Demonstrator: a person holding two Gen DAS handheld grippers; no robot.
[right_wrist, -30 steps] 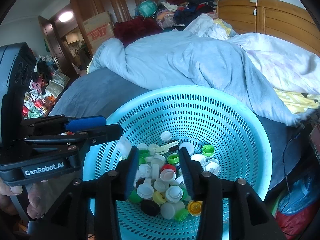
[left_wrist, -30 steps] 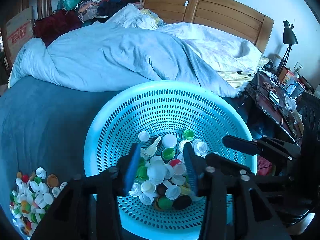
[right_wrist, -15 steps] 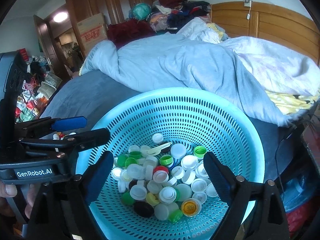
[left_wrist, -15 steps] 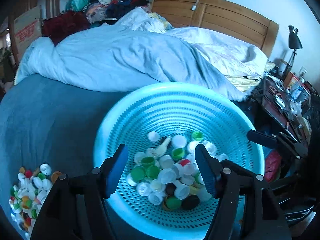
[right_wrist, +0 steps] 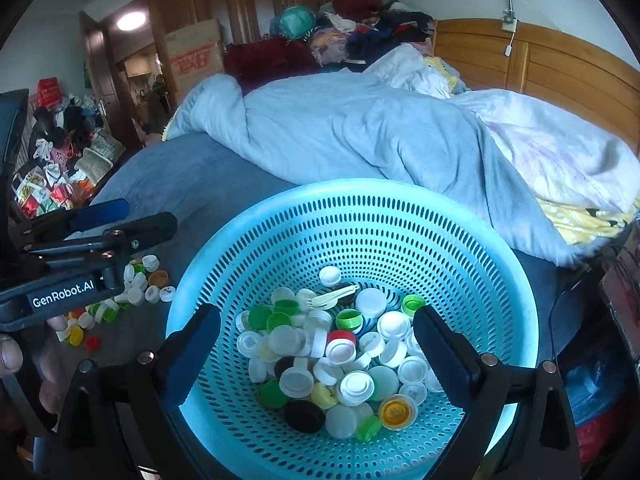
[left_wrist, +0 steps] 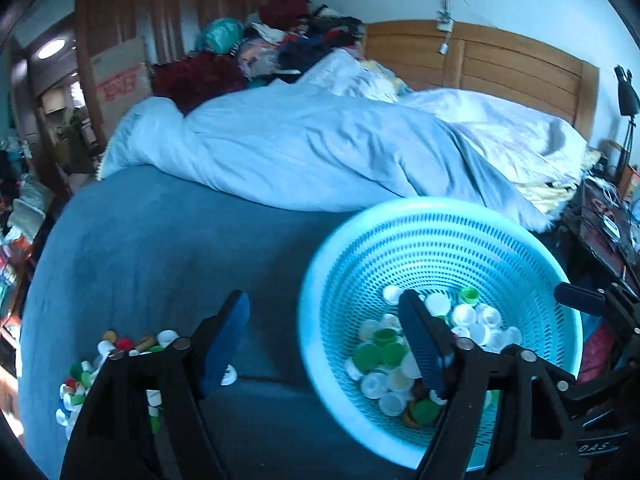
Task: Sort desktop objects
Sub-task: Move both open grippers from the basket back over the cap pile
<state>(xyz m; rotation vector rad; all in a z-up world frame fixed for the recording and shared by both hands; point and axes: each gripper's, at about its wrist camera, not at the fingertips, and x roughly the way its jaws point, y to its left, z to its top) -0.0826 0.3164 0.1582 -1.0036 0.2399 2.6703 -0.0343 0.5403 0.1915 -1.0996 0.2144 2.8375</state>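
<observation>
A turquoise perforated basket [left_wrist: 440, 240] [right_wrist: 360, 220] stands on the blue bed sheet and holds several bottle caps [right_wrist: 340, 352] [left_wrist: 384, 356], white, green, red, yellow and black, plus a small plastic fork [right_wrist: 334, 298]. A loose pile of caps [left_wrist: 92, 368] [right_wrist: 136, 288] lies on the sheet left of the basket. My left gripper [left_wrist: 324, 340] [right_wrist: 136, 220] hovers over the basket's left rim, its jaws opening with nothing gripped. My right gripper [right_wrist: 316, 344] [left_wrist: 576, 304] hangs above the caps in the basket, jaws opening wide, pads touching nothing.
A crumpled pale blue duvet [right_wrist: 360, 132] lies behind the basket, with the wooden headboard [right_wrist: 560, 68] beyond. A dark bedside table with a lamp [left_wrist: 624, 92] stands right. A cardboard box [right_wrist: 196, 56] and clothes heaps sit at the back. A person's hand [right_wrist: 10, 356] grips the left handle.
Both grippers have opened from nearly shut. The left one has swung to the left, so the basket now sits right in its view and the loose cap pile shows more. The right one barely moved.
</observation>
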